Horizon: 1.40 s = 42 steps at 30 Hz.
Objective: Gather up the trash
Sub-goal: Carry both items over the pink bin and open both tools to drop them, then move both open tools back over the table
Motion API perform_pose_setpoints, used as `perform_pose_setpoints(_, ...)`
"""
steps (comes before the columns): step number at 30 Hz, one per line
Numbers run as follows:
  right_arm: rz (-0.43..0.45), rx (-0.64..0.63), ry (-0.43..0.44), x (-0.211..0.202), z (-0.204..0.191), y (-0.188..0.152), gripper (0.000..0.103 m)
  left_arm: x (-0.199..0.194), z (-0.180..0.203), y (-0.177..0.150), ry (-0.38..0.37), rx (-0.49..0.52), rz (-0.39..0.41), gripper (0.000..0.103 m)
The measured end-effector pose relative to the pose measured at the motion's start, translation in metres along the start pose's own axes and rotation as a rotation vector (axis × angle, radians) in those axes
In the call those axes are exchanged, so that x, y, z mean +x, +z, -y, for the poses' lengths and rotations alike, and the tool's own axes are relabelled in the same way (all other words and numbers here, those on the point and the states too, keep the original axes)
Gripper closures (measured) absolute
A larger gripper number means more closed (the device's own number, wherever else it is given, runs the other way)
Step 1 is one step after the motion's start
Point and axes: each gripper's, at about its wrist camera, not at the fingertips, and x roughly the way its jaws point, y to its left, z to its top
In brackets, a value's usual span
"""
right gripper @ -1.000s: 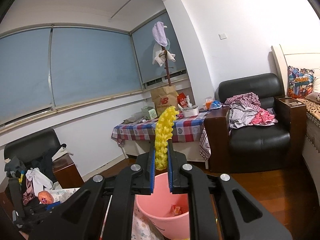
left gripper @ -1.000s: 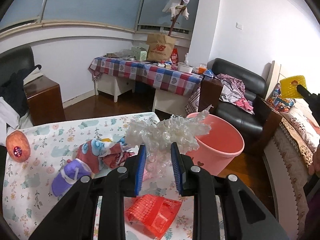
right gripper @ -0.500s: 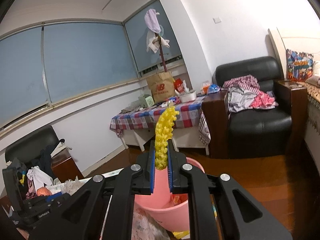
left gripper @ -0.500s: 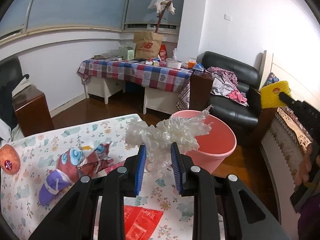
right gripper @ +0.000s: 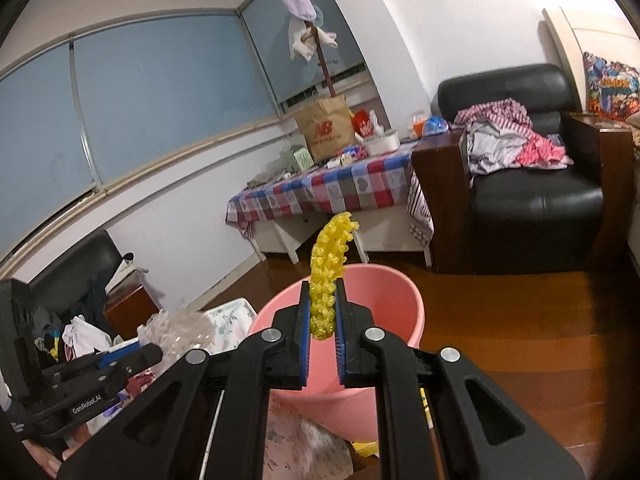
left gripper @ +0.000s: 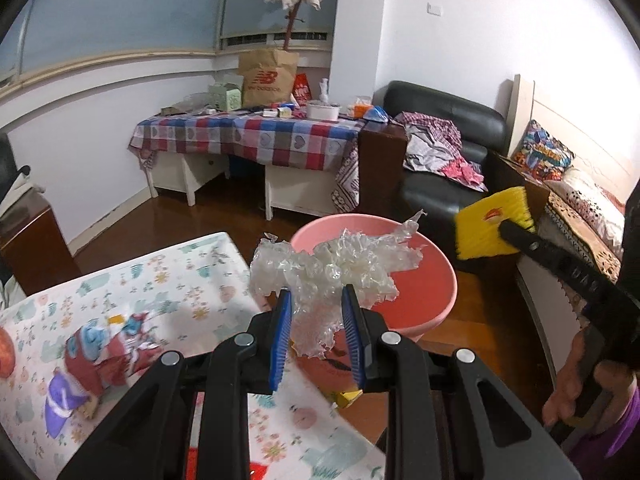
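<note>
Both pairs of fingers are holding trash right now. Blue pads of the left gripper [left gripper: 316, 320] are squeezing a crinkly clear plastic wrapper [left gripper: 336, 268], which is poking out in front of them, over the near left edge of the round pink plastic bucket [left gripper: 424, 280]. Over in the other view, the right gripper [right gripper: 323, 312] is pinching a bumpy yellow foam sheet [right gripper: 328, 268] tight between its pads, and the sheet is sticking up over the near rim of the same bucket [right gripper: 400, 292]. In the left view that yellow sheet [left gripper: 494, 222] is showing to the right of the bucket, with a person's hand [left gripper: 580, 376] holding the gripper's handle.

The job looks partly done, I think. Two bits of trash are lifted and are right by the bucket, but neither one is dropped in yet. How much is already inside the bucket is hard to see from here.

More stuff is waiting on the white table with the flower-print cloth [left gripper: 192, 276], to the left of the bucket. A bunched-up red and blue wrapper [left gripper: 108, 348] is lying there, with a purple and white packet [left gripper: 64, 400] just near it. Something red [left gripper: 260, 472] is peeking in at the near edge of the cloth too. A small yellow scrap [left gripper: 346, 396] seems to be on the floor by the near side of the bucket.

So letting go of both pieces over the bucket is likely coming next, and then more picking up.
</note>
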Motion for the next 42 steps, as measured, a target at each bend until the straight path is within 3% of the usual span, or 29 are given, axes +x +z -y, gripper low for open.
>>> perform_pose_setpoints(7, -0.07, -0.001, -0.008, 0.035, 0.01, -0.013, 0.093, 0.04, 0.022, 0.012, -0.013, 0.015, -0.06, 0.079)
perform_pose_setpoints(17, -0.141, 0.001, -0.021, 0.064, 0.028, -0.026, 0.092, 0.084, 0.038, 0.016, 0.029, 0.054, -0.12, 0.078)
perform_pose_setpoints(18, -0.151, -0.005, -0.022, 0.066, 0.029, -0.026, 0.091, 0.087, 0.04, 0.015, 0.035, 0.059, -0.122, 0.077)
perform_pose_setpoints(22, -0.166, -0.005, -0.011, 0.072, 0.032, -0.028, 0.069, 0.095, 0.044, 0.014, 0.038, 0.063, -0.134, 0.076)
perform_pose_setpoints(28, -0.176, 0.019, -0.016, 0.073, 0.041, -0.03, 0.068, 0.099, 0.042, 0.014, 0.042, 0.043, -0.144, 0.058)
perform_pose_setpoints(42, -0.158, 0.011, -0.017, 0.041, 0.035, -0.034, 0.068, 0.07, 0.047, 0.007, 0.034, 0.021, -0.132, 0.051)
